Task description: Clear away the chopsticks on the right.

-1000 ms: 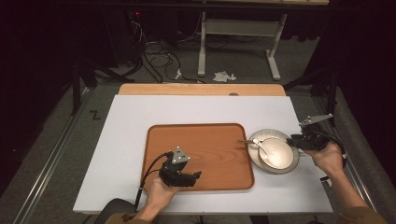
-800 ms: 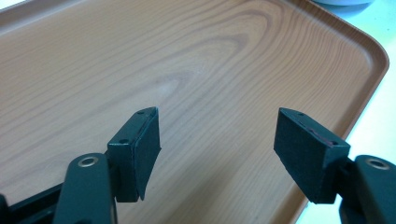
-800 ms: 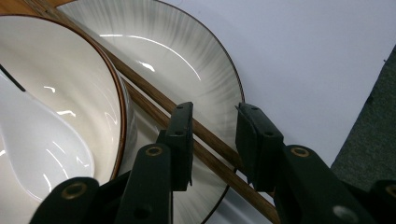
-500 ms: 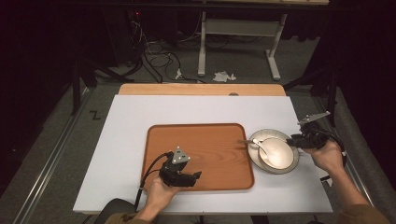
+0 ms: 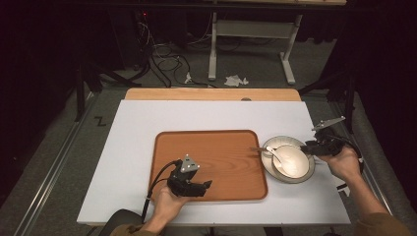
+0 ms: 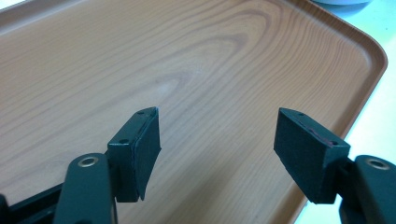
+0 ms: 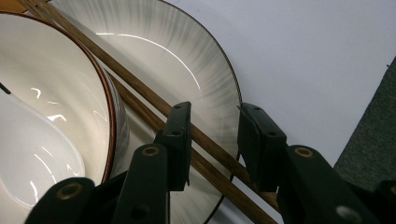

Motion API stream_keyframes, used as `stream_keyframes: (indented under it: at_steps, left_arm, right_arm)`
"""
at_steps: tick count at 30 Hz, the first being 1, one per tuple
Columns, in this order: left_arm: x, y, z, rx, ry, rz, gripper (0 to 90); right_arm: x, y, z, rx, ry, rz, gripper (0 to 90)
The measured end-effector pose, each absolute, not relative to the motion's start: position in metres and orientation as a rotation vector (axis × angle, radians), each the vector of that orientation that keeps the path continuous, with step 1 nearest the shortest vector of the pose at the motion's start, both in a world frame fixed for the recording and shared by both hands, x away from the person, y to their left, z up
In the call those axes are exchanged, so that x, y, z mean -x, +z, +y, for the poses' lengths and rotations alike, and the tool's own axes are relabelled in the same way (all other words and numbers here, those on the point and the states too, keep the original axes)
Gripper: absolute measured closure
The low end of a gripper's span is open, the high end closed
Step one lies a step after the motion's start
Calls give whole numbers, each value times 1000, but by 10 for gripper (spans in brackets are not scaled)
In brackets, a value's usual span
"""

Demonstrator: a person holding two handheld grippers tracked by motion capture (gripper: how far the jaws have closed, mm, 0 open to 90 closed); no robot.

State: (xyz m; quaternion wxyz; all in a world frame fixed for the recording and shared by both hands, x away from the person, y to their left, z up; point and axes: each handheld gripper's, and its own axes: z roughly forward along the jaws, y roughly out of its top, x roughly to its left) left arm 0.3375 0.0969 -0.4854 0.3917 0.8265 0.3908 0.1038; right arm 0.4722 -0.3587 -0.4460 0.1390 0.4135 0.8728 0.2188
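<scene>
A wooden tray [image 5: 211,147] lies in the middle of the white table. My left gripper [image 5: 206,186] hovers over the tray's [image 6: 187,56] front left part, open [image 6: 217,116], with nothing between its pads. Right of the tray sits a grey plate [image 5: 282,140] that holds a white bowl [image 5: 295,162], a white spoon [image 5: 275,153] and brown chopsticks [image 5: 258,149]. My right gripper [image 5: 307,146] is at the plate's right rim. In the right gripper view its jaws [image 7: 215,109] stand narrowly apart over the chopsticks [image 7: 140,91], which cross the plate [image 7: 187,56] beside the bowl [image 7: 56,70].
The white table top [image 5: 206,115] has bare room to the left of and behind the tray. A wooden board [image 5: 211,94] lines its far edge. The table's right edge runs close to my right hand, with grey floor beyond it.
</scene>
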Motion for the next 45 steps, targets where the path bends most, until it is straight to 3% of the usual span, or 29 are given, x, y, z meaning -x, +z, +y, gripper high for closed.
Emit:
stream_keyframes:
  at_steps: [20, 23, 33, 45]
  left_arm:
    - [-337, -486, 96, -2103, 261, 989, 315]
    - [-337, -486, 96, -2103, 263, 988, 315]
    - [-337, -485, 96, -2096, 266, 989, 315]
    - [-337, -486, 96, -2102, 267, 987, 315]
  right_arm:
    - [-478, -450, -357, -1212, 643, 2509, 685]
    - [-479, -450, -354, -1195, 619, 2531, 652]
    - [-481, -449, -348, -1164, 574, 2520, 747]
    - [-484, -450, -344, -1141, 566, 2518, 765]
